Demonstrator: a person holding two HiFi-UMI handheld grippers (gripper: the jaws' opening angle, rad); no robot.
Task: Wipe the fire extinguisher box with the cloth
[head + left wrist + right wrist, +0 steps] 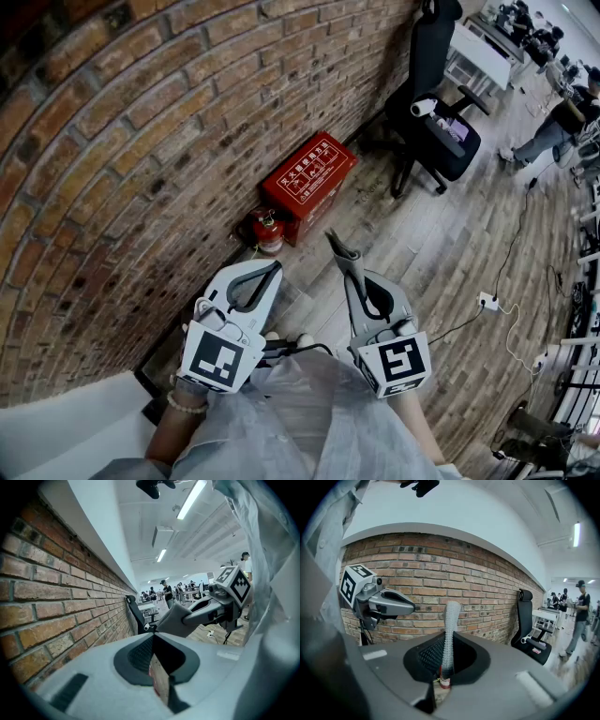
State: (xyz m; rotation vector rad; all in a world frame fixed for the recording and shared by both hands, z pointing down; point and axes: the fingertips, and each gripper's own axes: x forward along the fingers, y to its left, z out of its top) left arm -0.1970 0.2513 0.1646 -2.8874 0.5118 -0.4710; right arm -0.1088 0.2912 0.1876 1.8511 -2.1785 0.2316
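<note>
Your right hand-held gripper (353, 275) clamps the cloth (341, 247); your left hand-held gripper (271, 271) is closed, empty. The box (309, 175) lies at twelve o'clock: go low, lay cloth flat.

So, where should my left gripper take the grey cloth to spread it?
Take the free end of the cloth: it stands out as a narrow strip beyond the right gripper, which is shut on it lower down. Probably come sideways from the left, where the left gripper is, jaws opened first.
</note>
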